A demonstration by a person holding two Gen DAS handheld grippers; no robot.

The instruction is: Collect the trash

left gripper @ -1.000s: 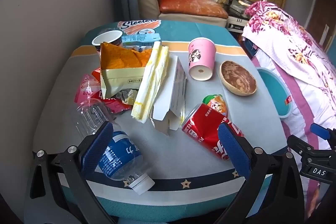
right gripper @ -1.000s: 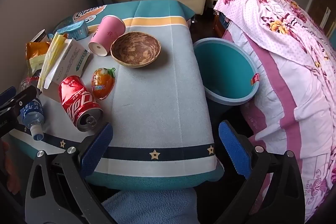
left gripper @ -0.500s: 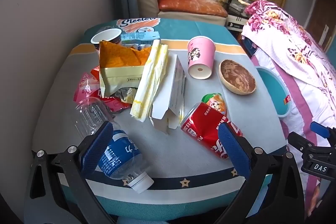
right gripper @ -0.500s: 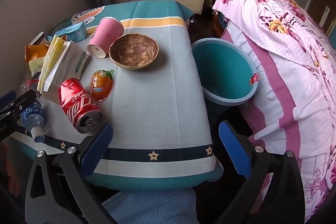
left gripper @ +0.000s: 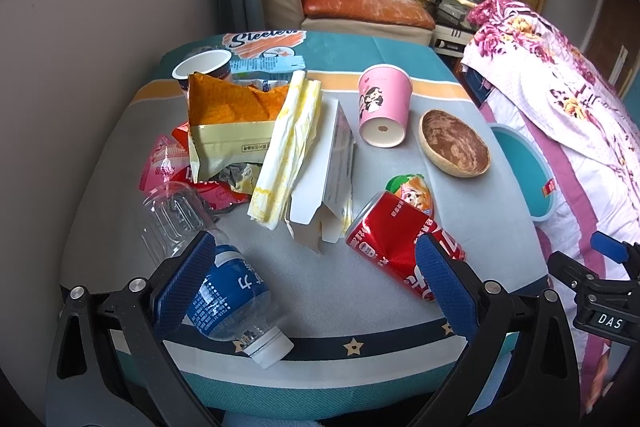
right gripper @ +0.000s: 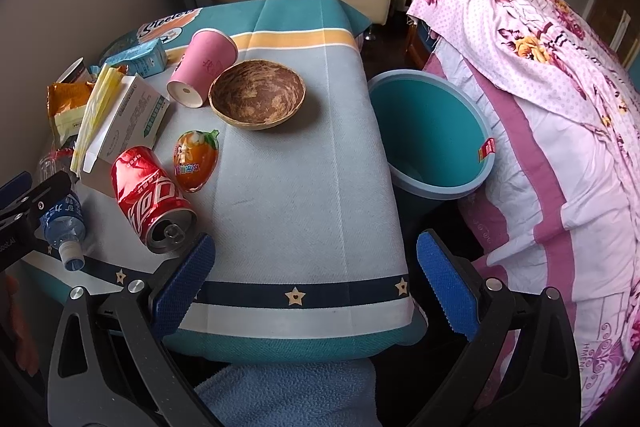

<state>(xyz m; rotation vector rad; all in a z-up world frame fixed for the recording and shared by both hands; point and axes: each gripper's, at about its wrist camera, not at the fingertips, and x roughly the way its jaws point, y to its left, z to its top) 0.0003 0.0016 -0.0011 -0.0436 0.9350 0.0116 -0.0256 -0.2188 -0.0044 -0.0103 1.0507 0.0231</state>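
Trash litters the table: a crushed red can [left gripper: 394, 243] [right gripper: 150, 197], a clear bottle with a blue label [left gripper: 212, 269] [right gripper: 64, 221], an orange snack bag [left gripper: 232, 115], a yellow wrapper [left gripper: 290, 147], a white carton [left gripper: 328, 171], a pink paper cup [left gripper: 384, 105] [right gripper: 202, 67] and an orange jelly pack [right gripper: 196, 159]. My left gripper [left gripper: 316, 283] hangs open over the near table edge, with the bottle by its left finger and the can by its right. My right gripper [right gripper: 314, 285] is open at the table's front right corner. A teal bin [right gripper: 430, 135] stands right of the table.
A brown wooden bowl [right gripper: 258, 97] sits mid-table beside the pink cup. A blue drink carton [right gripper: 138, 57] and a white cup [left gripper: 202, 65] lie at the back left. A bed with a pink floral cover [right gripper: 540, 87] flanks the bin. A sofa [left gripper: 360, 7] stands behind.
Both views have drawn back slightly from the table, so the objects sit a little farther from the fingers. Nothing on the table has moved, and both grippers stay open.
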